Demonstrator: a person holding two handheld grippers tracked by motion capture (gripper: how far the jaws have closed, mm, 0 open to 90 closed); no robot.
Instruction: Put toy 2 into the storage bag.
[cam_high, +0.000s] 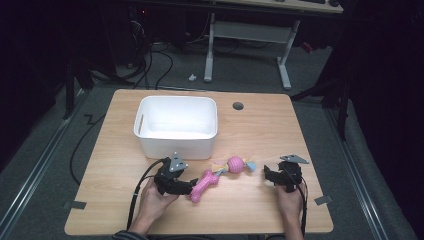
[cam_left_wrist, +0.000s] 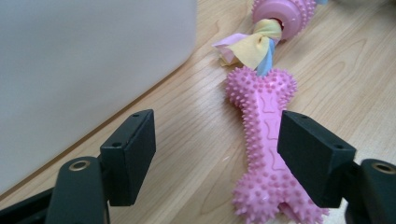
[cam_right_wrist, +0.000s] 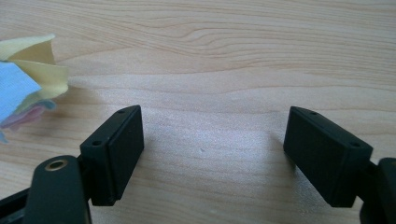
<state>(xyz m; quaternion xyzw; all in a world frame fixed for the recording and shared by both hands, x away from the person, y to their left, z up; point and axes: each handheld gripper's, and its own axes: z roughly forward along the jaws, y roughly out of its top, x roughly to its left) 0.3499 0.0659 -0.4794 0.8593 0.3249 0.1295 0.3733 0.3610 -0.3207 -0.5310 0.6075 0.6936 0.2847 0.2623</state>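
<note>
We see a light wooden table (cam_high: 280, 125) with a pale grain and a small round dark cable hole (cam_high: 238, 106) near its far edge, right of centre. On the left far half stands a white rectangular plastic bin (cam_high: 177, 125). Just near of the bin's right corner lies a pink spiky rubber bone toy (cam_high: 204, 185), angled, and beside it to the right a pink ball toy with knotted yellow and blue fabric strips (cam_high: 235, 164). We also see two grey tape pieces at the near corners.
</note>
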